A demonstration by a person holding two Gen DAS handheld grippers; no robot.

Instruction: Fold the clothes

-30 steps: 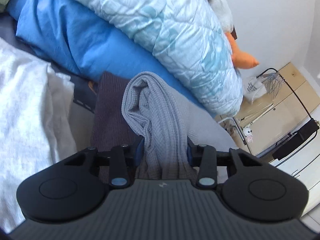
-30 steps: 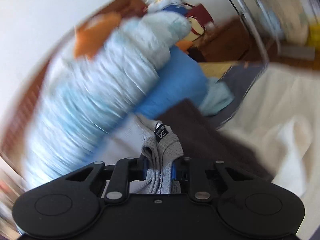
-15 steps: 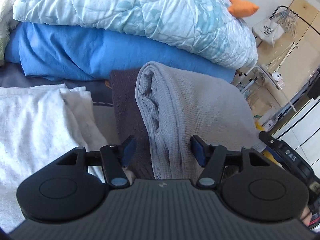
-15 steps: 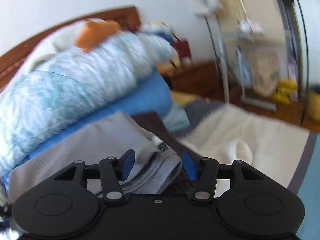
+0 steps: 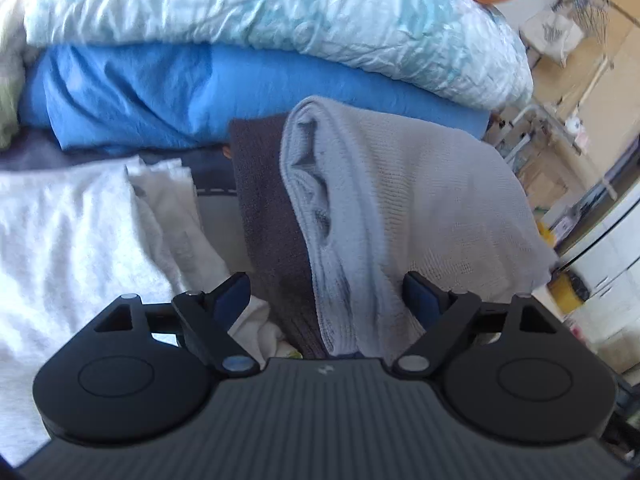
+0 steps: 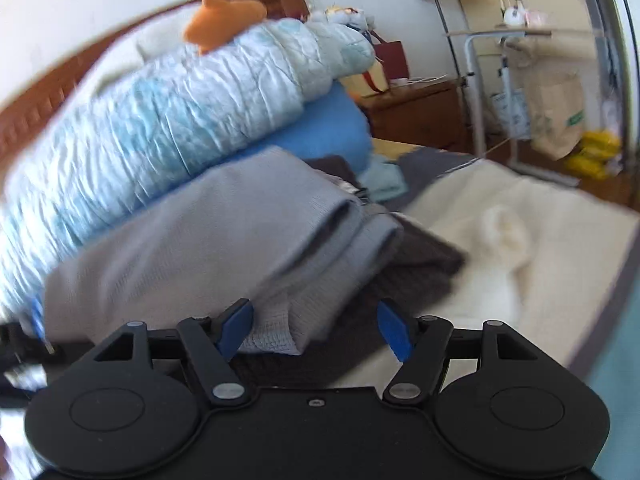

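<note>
Nearest the left wrist camera, the left gripper (image 5: 326, 294) stands with its blue-padded jaws spread wide, and the near end of a folded pale grey waffle-knit garment (image 5: 400, 208) lies between them; the fabric seems to brush the right-hand pad, but nothing is pinched. The right gripper (image 6: 316, 326) is likewise spread wide at the garment's (image 6: 224, 236) other end, where stacked folded edges and a ribbed hem reach toward the gap nearer its left pad, again with no squeeze visible. Judged from that, both tools have no hold on the cloth, which rests under its own weight. The grey garment sits as a layered bundle on top of a dark brown knitted piece (image 5: 268, 208), probably so that folded items stack in one pile at the bed's edge. Beside the pile, to the left in the left view, spreads a white fleecy cloth (image 5: 80, 248); in the right view a cream blanket (image 6: 520, 232) covers the bed. Behind the pile a bright blue bedding roll (image 5: 200, 92) carries a pale blue crinkled quilt (image 5: 280, 12), with an orange plush toy (image 6: 226, 16) on top, likely bedding pushed back to give folding room.
</note>
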